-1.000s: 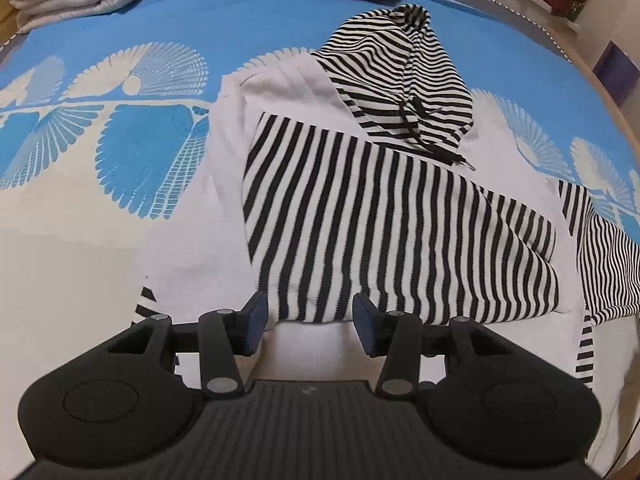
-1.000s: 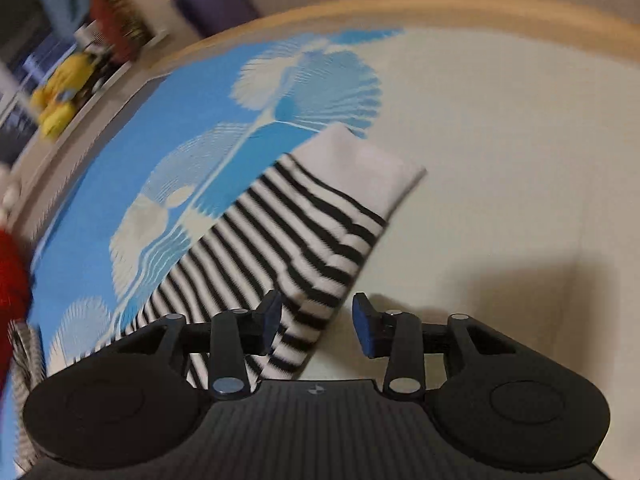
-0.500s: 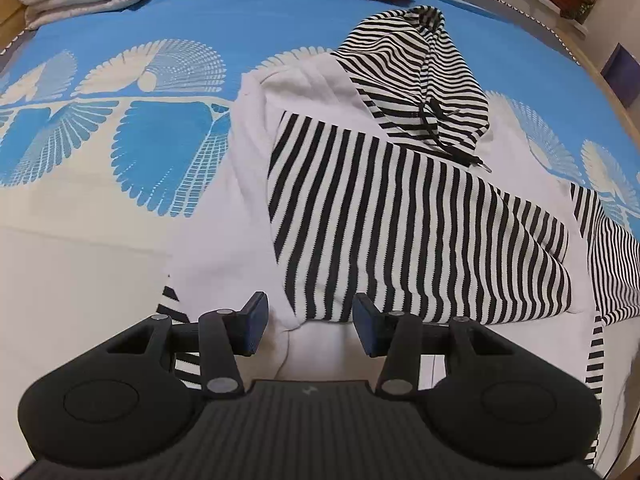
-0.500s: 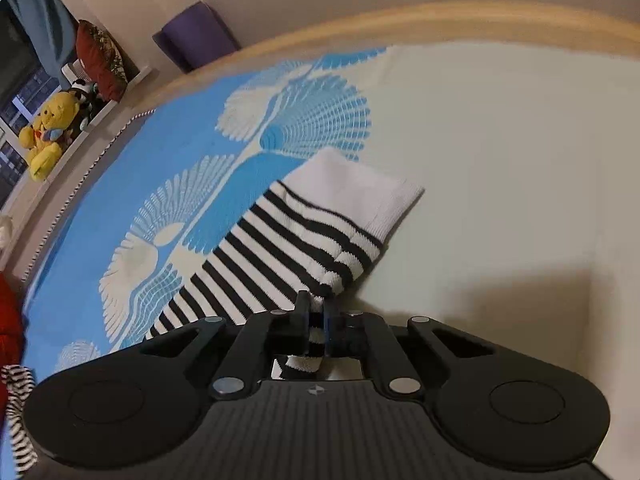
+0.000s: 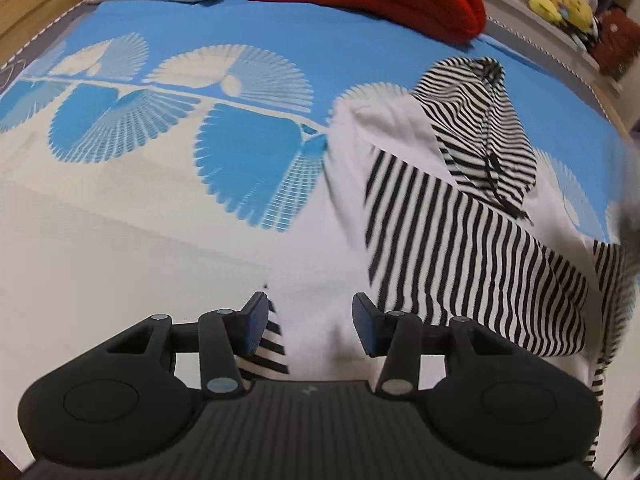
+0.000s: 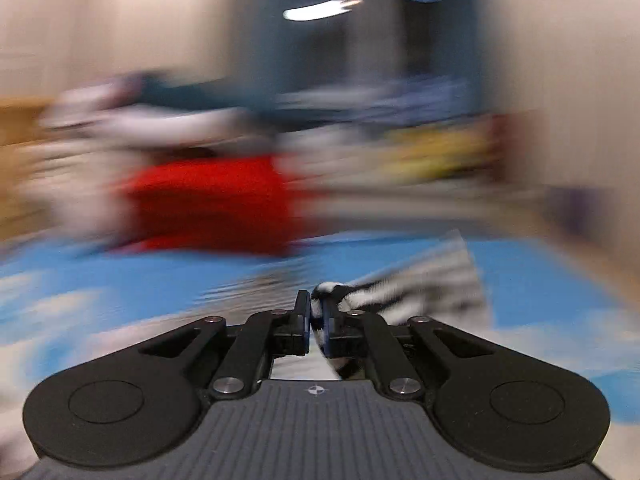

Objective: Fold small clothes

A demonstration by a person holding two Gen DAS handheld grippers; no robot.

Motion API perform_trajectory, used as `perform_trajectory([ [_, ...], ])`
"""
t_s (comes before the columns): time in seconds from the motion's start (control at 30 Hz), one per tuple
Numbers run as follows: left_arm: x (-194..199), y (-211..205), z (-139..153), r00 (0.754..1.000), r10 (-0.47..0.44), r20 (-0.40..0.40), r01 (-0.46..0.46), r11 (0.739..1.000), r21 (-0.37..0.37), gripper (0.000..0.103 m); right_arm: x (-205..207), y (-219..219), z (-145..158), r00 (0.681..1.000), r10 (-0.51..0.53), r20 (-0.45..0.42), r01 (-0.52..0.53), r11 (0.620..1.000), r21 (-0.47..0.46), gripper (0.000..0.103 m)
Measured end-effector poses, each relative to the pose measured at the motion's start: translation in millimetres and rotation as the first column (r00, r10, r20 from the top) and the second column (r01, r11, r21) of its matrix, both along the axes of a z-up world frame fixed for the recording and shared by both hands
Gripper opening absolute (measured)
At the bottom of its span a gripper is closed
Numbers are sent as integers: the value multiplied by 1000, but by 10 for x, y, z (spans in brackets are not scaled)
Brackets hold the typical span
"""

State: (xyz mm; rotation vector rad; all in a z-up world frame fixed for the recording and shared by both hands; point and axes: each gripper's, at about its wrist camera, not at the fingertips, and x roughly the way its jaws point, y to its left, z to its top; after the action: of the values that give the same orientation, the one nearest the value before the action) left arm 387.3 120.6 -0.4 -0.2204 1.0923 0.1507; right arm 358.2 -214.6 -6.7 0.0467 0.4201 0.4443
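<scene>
Right gripper pinches striped hoodie sleeve edge.

Left gripper parted and empty, right gripper pinched on cloth.

The left gripper points steeply down over the near hem of the striped hoodie, its jaws about half apart; white cloth lies below the gap, but neither pad presses on it, and the gripper sits toward the garment's left edge. The right gripper points close to level, its jaws nearly together with a bunch of the hoodie's striped fabric clamped between the pads, the jaws having just eased slightly wider. Heavy blur surrounds it in its own wrist view.
</scene>
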Motion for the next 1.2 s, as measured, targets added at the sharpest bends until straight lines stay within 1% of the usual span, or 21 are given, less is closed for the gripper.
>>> perform_trajectory([
  [0.03,-4,35,13,1000,4,0,-4,1000,-8,52,40,242,-127,983,132,-127,-131,991,17,20],
  [0.07,-11,62,25,1000,6,2,-6,1000,-16,51,45,464,-279,950,206,-233,-207,978,19,20],
  [0.1,-15,88,37,1000,9,4,-9,1000,-24,52,29,605,-382,932,222,-288,-232,973,-1,20],
  [0.17,-16,150,53,1000,21,4,-21,999,-45,52,-8,748,-475,914,209,-347,-241,969,-52,20],
  [0.27,-21,204,57,999,41,2,-41,996,-74,52,-31,636,-235,935,124,-333,-154,986,-66,24],
  [0.37,-2,205,59,999,48,1,-48,993,-105,52,32,408,177,937,-66,-343,37,995,-91,30],
  [0.4,5,201,51,999,51,1,-51,992,-112,52,7,319,291,932,-123,-340,101,992,-81,32],
  [0.47,22,181,15,998,59,-6,-59,991,-120,52,-52,71,499,920,-207,-332,219,976,-2,42],
  [0.5,28,174,-12,998,62,-11,-62,991,-121,51,-107,-49,559,918,-235,-320,262,964,43,51],
  [0.53,37,170,-44,998,66,-17,-67,990,-123,51,-154,-150,574,919,-255,-300,288,955,71,56],
  [0.6,44,186,-112,997,78,-28,-81,988,-131,49,-265,-302,485,922,-296,-251,326,941,88,56],
  [0.63,48,199,-149,996,86,-36,-90,986,-143,48,-300,-348,387,916,-317,-245,343,937,69,56],
  [0.7,60,224,-211,994,99,-43,-106,977,-186,42,-220,-391,237,870,-371,-326,389,921,-11,55],
  [0.8,101,217,-318,990,129,-63,-141,957,-253,42,-128,-508,215,869,-341,-358,383,922,51,53],
  [0.87,138,199,-417,984,152,-88,-172,934,-314,42,-109,-551,224,869,-359,-339,394,918,37,53],
  [0.97,205,120,-548,979,156,-133,-194,917,-348,44,18,-634,169,854,-380,-354,416,909,28,53],
  [1.03,241,64,-613,977,155,-149,-198,919,-341,44,96,-731,128,837,-384,-390,434,899,47,53],
  [1.1,271,35,-647,977,158,-146,-200,920,-337,40,131,-832,107,819,-400,-411,459,887,52,53],
  [1.13,284,19,-630,980,157,-123,-190,926,-326,14,132,-877,77,813,-408,-415,468,882,50,53],
  [1.17,298,-7,-568,986,148,-79,-165,941,-296,5,132,-916,76,806,-418,-420,478,877,46,54],
  [1.2,300,-32,-475,990,138,-16,-137,953,-268,5,139,-954,63,796,-429,-428,490,871,40,54],
])
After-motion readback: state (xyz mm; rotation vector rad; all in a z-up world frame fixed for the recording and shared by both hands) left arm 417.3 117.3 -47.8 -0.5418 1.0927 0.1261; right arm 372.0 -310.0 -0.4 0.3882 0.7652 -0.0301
